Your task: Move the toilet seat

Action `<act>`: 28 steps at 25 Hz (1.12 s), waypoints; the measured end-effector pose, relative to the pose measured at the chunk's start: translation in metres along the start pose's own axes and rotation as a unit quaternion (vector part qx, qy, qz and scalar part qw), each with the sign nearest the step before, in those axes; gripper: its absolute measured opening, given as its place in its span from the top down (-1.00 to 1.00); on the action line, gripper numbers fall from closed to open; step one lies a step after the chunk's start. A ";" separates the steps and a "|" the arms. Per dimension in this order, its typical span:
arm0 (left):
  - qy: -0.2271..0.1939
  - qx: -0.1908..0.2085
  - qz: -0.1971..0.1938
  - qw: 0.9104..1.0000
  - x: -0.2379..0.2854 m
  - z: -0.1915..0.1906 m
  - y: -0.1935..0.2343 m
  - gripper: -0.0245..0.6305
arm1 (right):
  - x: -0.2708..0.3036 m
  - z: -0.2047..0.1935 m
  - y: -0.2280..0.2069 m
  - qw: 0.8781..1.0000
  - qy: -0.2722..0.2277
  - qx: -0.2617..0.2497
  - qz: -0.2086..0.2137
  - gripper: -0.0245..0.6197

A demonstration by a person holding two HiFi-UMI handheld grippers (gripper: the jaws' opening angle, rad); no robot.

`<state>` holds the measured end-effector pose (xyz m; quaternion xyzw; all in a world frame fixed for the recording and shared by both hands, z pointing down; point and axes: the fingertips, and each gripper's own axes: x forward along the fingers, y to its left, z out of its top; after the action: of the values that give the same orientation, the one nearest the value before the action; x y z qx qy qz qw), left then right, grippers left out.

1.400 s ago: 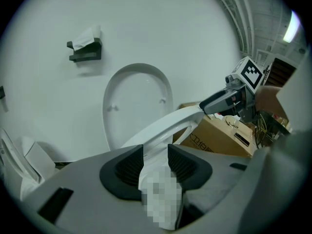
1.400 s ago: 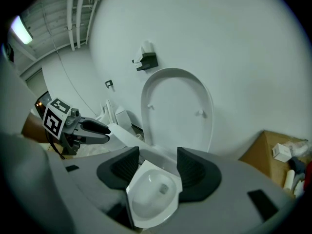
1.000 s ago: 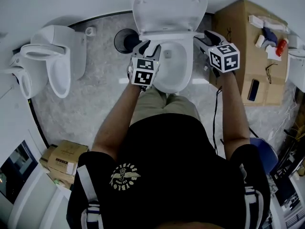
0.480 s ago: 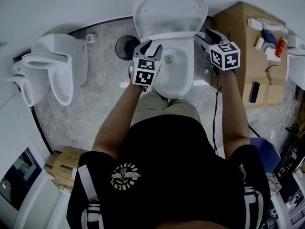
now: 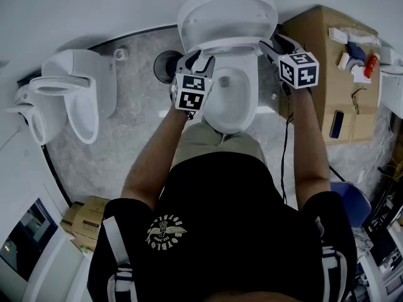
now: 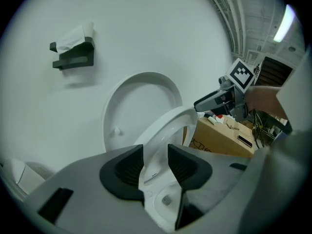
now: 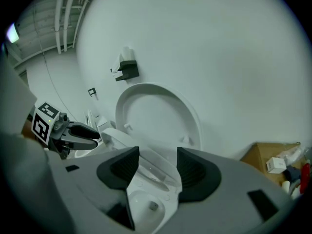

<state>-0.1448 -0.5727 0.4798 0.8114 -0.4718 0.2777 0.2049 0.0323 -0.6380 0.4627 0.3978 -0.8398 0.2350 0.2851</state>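
Note:
A white toilet stands in front of me with its lid (image 5: 227, 11) up against the wall. The toilet seat (image 5: 220, 44) is a white ring, tilted up off the bowl (image 5: 234, 102). My left gripper (image 5: 196, 59) is shut on the ring's left side, and the seat (image 6: 163, 133) fills the gap between its dark pads (image 6: 127, 165). My right gripper (image 5: 272, 46) is shut on the ring's right side, where the seat (image 7: 155, 165) runs between its jaws. Each gripper shows in the other's view: the right gripper (image 6: 210, 101) and the left gripper (image 7: 84, 130).
A second toilet (image 5: 79, 87) stands to the left. A cardboard box (image 5: 334, 74) with small items on top is on the right. A black round object (image 5: 165, 61) sits beside the bowl. A cable (image 5: 284, 150) trails on the floor. A paper holder (image 6: 73, 55) hangs on the wall.
Both grippers have moved toward the lid and the wall, carrying the seat ring with them. The ring has tilted up further from the bowl.

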 end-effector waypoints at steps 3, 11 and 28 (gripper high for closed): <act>0.005 -0.002 -0.003 1.000 0.003 -0.002 0.004 0.41 | 0.006 0.005 -0.005 1.000 -0.004 0.002 -0.009 0.11; 0.015 0.003 -0.015 1.000 0.001 -0.011 0.003 0.41 | 0.022 0.023 -0.017 1.000 -0.011 0.004 -0.025 0.15; 0.019 0.003 0.003 1.000 -0.017 -0.021 0.014 0.41 | 0.033 0.036 -0.023 0.998 -0.008 -0.036 -0.045 0.16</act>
<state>-0.1692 -0.5553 0.4862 0.8051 -0.4691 0.2954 0.2109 0.0230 -0.6908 0.4619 0.4262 -0.8316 0.1880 0.3025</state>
